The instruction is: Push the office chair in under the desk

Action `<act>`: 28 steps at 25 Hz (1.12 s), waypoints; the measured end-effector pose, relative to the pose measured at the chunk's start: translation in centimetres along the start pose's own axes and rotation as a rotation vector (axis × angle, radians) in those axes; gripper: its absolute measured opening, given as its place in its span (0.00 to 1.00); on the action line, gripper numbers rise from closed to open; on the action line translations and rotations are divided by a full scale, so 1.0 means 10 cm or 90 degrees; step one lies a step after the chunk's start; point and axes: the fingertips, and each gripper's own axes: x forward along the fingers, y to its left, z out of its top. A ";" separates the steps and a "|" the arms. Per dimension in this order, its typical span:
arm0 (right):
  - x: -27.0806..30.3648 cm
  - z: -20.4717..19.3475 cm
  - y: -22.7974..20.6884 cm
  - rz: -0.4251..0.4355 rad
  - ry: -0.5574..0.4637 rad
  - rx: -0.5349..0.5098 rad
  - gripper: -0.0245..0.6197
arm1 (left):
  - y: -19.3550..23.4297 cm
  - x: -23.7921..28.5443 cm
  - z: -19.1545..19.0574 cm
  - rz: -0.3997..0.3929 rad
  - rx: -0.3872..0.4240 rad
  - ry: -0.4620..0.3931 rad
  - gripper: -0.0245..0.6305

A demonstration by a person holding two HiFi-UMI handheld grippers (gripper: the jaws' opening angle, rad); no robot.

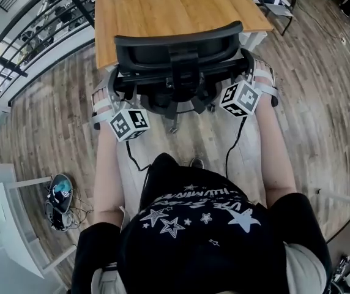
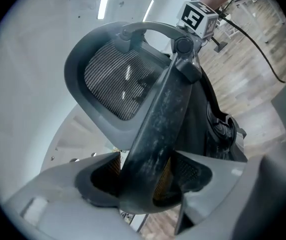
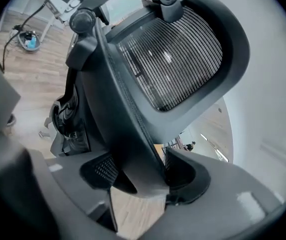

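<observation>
The black office chair (image 1: 181, 41) stands with its mesh back towards me, its front at the near edge of the wooden desk (image 1: 163, 8). My left gripper (image 1: 115, 90) holds the left side of the back, my right gripper (image 1: 253, 78) the right side. In the left gripper view the jaws (image 2: 140, 171) are shut on a dark bar of the chair's back frame (image 2: 163, 109), below the mesh (image 2: 118, 84). In the right gripper view the jaws (image 3: 138, 171) clasp the frame's other bar (image 3: 118, 114) under the mesh panel (image 3: 178, 59). The seat and the wheels are mostly hidden.
Wood plank floor lies all round. A second chair (image 1: 279, 2) stands at the desk's far right corner. A dark railing (image 1: 28, 35) runs along the left. A white shelf unit (image 1: 3, 219) and a bundle of gear with cables (image 1: 60, 195) sit at lower left.
</observation>
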 end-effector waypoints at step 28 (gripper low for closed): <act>1.08 0.37 -0.29 -0.025 -0.012 0.012 0.47 | 0.33 0.90 -0.12 0.018 0.030 0.001 0.51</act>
